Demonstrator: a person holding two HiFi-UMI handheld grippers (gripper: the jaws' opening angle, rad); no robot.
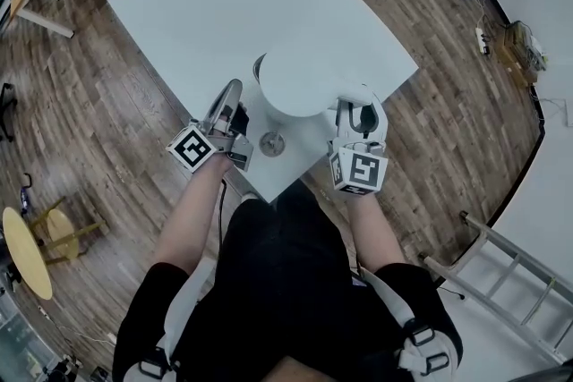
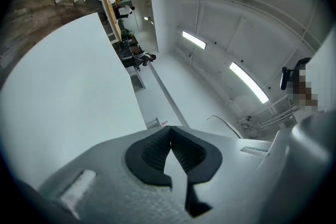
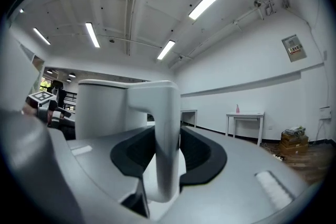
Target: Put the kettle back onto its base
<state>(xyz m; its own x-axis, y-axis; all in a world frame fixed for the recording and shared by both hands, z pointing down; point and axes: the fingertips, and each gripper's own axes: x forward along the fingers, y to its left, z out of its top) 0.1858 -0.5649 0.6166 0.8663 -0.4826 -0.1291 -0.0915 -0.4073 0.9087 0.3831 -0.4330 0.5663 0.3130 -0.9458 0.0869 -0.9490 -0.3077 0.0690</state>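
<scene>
A white kettle (image 1: 295, 80) stands on the white table (image 1: 224, 4), just beyond its round base (image 1: 271, 143), which lies bare near the table's front corner. My right gripper (image 1: 361, 109) is at the kettle's right side. In the right gripper view the kettle's handle (image 3: 167, 113) stands upright between the jaws of the right gripper (image 3: 165, 140), whose dark pads lie close on either side without squeezing it. The kettle body (image 3: 105, 107) rises just behind. My left gripper (image 1: 238, 114) hovers left of the base; the left gripper (image 2: 170, 136) is shut with nothing in it.
The base sits close to the table's front corner, with wooden floor all around. A ladder (image 1: 510, 273) lies on the floor at the lower right and a yellow stool (image 1: 27, 250) stands at the left. White tables (image 3: 244, 120) line the far wall.
</scene>
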